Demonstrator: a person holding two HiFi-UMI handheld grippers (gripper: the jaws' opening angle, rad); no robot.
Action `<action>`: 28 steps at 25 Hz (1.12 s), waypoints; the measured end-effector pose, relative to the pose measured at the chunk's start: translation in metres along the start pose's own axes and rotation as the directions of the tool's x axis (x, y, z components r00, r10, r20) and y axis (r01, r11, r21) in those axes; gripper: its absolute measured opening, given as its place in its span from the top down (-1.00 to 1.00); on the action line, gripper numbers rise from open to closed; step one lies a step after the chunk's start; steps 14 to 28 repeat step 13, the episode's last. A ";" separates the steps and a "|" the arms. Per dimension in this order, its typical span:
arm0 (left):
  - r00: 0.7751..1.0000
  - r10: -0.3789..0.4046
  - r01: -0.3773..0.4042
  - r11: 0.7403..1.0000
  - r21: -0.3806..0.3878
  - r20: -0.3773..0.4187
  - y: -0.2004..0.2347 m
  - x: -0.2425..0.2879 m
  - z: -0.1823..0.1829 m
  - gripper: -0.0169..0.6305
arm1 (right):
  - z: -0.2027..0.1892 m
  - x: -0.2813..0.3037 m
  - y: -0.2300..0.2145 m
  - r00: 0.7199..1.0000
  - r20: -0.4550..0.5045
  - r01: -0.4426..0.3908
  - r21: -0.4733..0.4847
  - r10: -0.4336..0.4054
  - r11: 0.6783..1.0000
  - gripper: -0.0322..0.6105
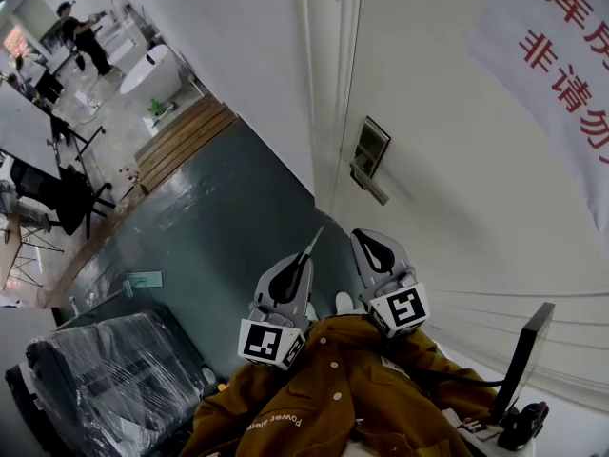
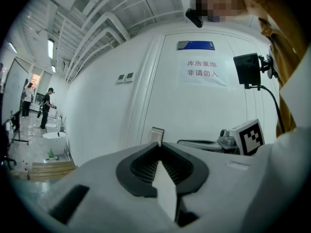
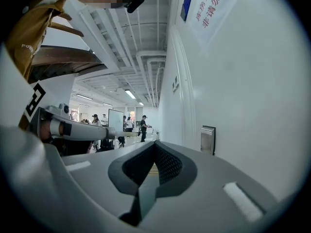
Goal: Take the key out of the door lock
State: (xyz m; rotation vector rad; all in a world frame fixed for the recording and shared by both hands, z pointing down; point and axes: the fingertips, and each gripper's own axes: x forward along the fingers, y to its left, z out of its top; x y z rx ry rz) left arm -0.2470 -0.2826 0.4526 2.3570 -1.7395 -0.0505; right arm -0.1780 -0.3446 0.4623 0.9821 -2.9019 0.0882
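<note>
My left gripper point(image 1: 306, 258) is shut on a thin silver key point(image 1: 315, 239), which sticks out past its tips toward the white door point(image 1: 447, 188). In the left gripper view the key point(image 2: 159, 142) shows only as a small light tip between the closed pads. The key is out of the metal lock plate point(image 1: 370, 147), which has a lever handle point(image 1: 369, 183) below it, and there is a clear gap between them. My right gripper point(image 1: 364, 239) is beside the left one, shut with nothing in it. The lock plate point(image 3: 208, 140) lies to the right of the right gripper's jaws.
A sign with red characters point(image 1: 571, 46) hangs on the door. A plastic-wrapped dark seat point(image 1: 105, 369) stands at the lower left and a black panel on a stand point(image 1: 528, 360) at the lower right. A wooden platform point(image 1: 186, 136), a white tub point(image 1: 150, 74) and distant people lie down the hall.
</note>
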 end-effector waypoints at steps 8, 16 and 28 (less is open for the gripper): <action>1.000 -0.025 0.025 1.000 0.000 -0.008 -0.004 0.008 -0.002 0.88 | -0.004 -0.001 -0.004 1.000 -0.006 0.005 0.001 -0.005 1.000 0.89; 0.999 -0.035 0.035 0.999 0.002 -0.014 -0.004 0.006 -0.002 0.88 | -0.005 -0.003 -0.003 1.000 -0.010 0.021 0.008 -0.021 1.000 0.89; 0.999 -0.035 0.035 0.999 0.002 -0.014 -0.004 0.006 -0.002 0.88 | -0.005 -0.003 -0.003 1.000 -0.010 0.021 0.008 -0.021 1.000 0.89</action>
